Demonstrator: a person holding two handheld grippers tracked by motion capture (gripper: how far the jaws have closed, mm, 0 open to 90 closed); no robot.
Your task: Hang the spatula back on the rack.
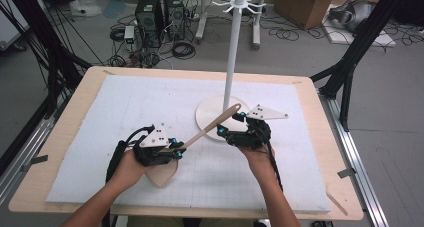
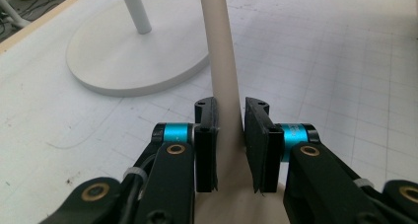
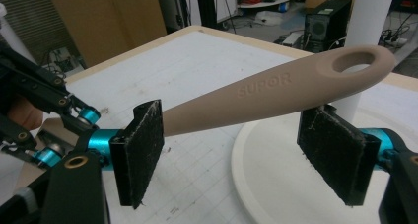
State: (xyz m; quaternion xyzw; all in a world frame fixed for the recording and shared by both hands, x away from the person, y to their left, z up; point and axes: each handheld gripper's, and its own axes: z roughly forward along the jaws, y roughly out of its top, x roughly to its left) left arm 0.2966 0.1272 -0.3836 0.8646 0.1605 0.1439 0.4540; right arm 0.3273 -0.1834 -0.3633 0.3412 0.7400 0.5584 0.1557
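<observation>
A beige spatula (image 1: 207,130) slants above the mat, its holed handle end raised.

Left gripper (image 1: 176,150): black linkage arms, brass-coloured pivot screws, cyan collars behind flat black pads (image 2: 205,155); grey three-cornered plate on top, black cable trailing. Right gripper (image 1: 229,125): same build; pads (image 3: 143,150) scuffed, flecked with pale lint. Forearms bare, no sleeves.
</observation>
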